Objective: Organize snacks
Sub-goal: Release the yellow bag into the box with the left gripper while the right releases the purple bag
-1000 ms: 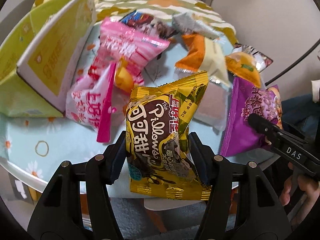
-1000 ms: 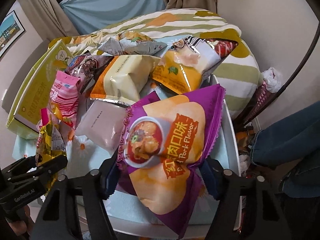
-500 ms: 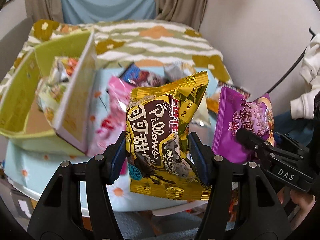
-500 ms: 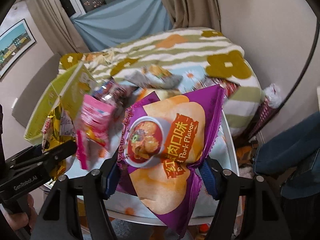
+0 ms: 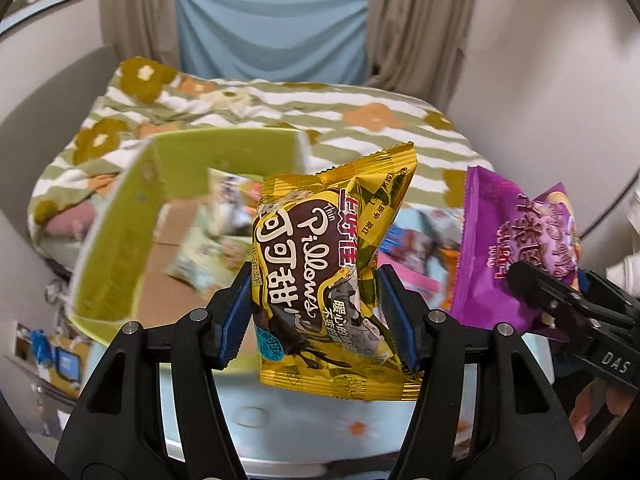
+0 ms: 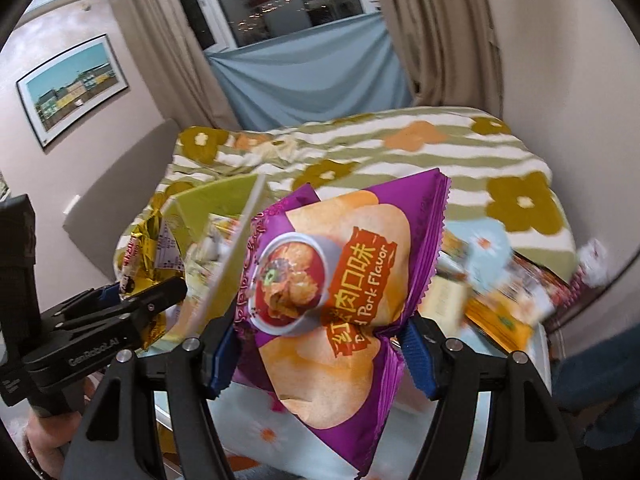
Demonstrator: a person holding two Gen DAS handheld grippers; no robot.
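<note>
Curtains, a blue cloth under the window and a bed with a flowered green-striped cover fill the background; nearer the cameras, a pale blue flowered surface carries a green box with its flaps up and a blurred heap of loose snacks. A gold packet is gripped at its lower half by the left claw, held upright in the air with the open box behind it and to the left. A purple chip bag is pinched at its waist by the right claw, raised above the surface near the box's right-hand flap.

Both bags are puffed and slick, so a slip from the pads could be expected if either is swung quickly. The purple bag is squeezed hard in the middle, and chips may be crushed or the seam burst. With two claws side by side heading for one opening, a collision may be risked, or a flap may be knocked inward and block the drop.

Little can be made out inside the box: some pale packets are smeared by motion. The snacks on the right are blurred too, and their number cannot be told
</note>
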